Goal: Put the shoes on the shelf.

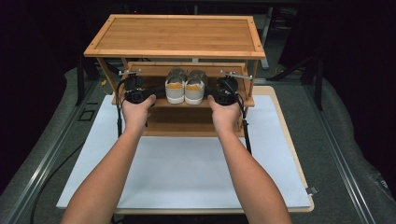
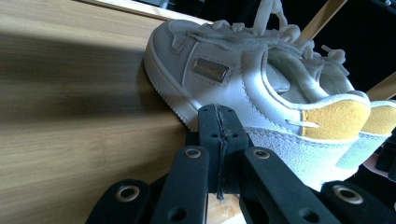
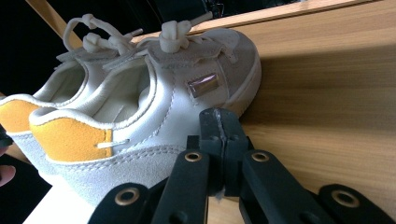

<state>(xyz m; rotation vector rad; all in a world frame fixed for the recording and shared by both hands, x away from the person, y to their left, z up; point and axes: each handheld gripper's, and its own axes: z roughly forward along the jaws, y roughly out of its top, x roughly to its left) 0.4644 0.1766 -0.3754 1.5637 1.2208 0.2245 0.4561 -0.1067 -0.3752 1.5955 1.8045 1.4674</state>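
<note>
A pair of white sneakers with yellow heel tabs stands heels toward me on the middle shelf of a bamboo shoe rack. The left shoe and the right shoe sit side by side and touch. My left gripper is shut with nothing between its jaws, its tip against the left shoe's outer side. Mirroring it, my right gripper is shut and empty, its tip against the right shoe's outer side.
The rack's top board overhangs the shelf, with slanted side posts close outside each hand. The rack stands at the far end of a white mat on a wood-edged table. Dark floor surrounds the table.
</note>
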